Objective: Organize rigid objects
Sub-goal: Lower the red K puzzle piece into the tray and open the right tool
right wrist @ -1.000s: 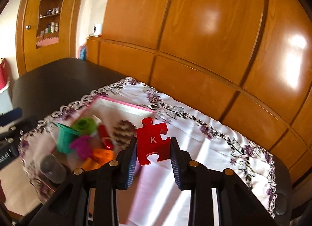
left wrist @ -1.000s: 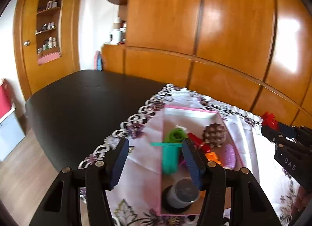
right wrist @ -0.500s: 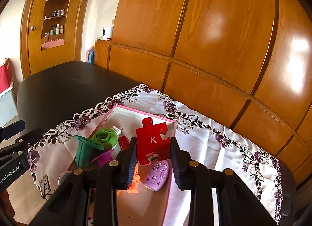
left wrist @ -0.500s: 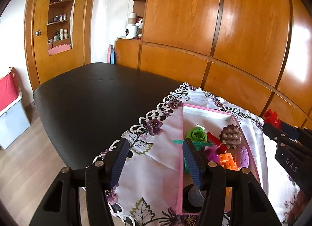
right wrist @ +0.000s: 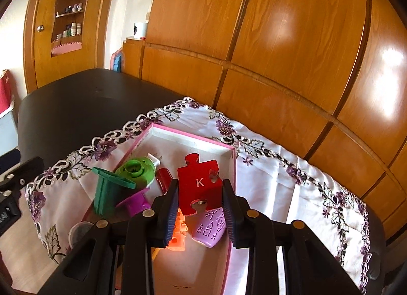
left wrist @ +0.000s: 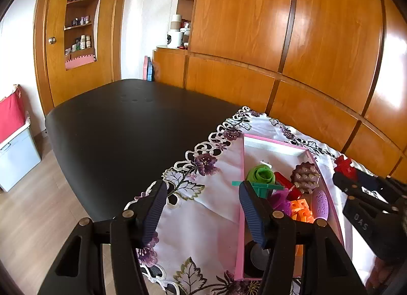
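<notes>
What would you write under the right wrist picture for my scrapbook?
The right hand-held gripper holds a red K puzzle piece over a pink box of colourful toys.

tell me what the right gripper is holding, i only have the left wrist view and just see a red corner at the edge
Observer: The right gripper is shut on a red puzzle piece marked with a white K.
Operator: is it over the box
Observer: In the right wrist view it lines up with the far right corner of the pink-rimmed box, with a lilac patterned piece just below it. I cannot tell whether they touch.
Operator: any free floor near that side
Observer: Yes, the box floor nearest the right gripper looks bare.
</notes>
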Tool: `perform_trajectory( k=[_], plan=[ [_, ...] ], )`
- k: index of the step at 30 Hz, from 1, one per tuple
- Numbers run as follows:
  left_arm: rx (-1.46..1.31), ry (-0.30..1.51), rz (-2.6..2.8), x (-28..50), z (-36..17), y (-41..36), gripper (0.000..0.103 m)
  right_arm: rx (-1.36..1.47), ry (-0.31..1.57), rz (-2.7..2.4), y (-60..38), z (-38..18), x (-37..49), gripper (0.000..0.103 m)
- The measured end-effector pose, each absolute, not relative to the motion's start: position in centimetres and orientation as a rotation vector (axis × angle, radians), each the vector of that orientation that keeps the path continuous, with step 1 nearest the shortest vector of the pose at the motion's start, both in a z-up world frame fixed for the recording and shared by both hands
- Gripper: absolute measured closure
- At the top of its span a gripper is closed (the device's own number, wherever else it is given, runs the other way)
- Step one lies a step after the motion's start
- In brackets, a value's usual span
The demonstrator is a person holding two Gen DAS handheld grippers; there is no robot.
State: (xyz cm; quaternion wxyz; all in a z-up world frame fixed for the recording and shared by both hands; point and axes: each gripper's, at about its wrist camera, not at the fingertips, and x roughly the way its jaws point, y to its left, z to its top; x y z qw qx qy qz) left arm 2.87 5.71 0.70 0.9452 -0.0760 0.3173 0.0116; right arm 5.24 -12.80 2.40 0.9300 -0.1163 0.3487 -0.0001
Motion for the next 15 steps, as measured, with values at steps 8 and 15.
perform_trajectory(
  k=[8,15],
  plan=[
    [-0.136,0.651,0.02,2.8,0.6,5.1,0.039,-0.159,0.888,-0.025,-14.0,-2.3,8.5,0.071],
    [-0.116,0.648,0.024,2.6,1.0,4.4,0.032,-0.14,0.932,-0.062,-14.8,-4.2,10.1,0.07]
  ],
)
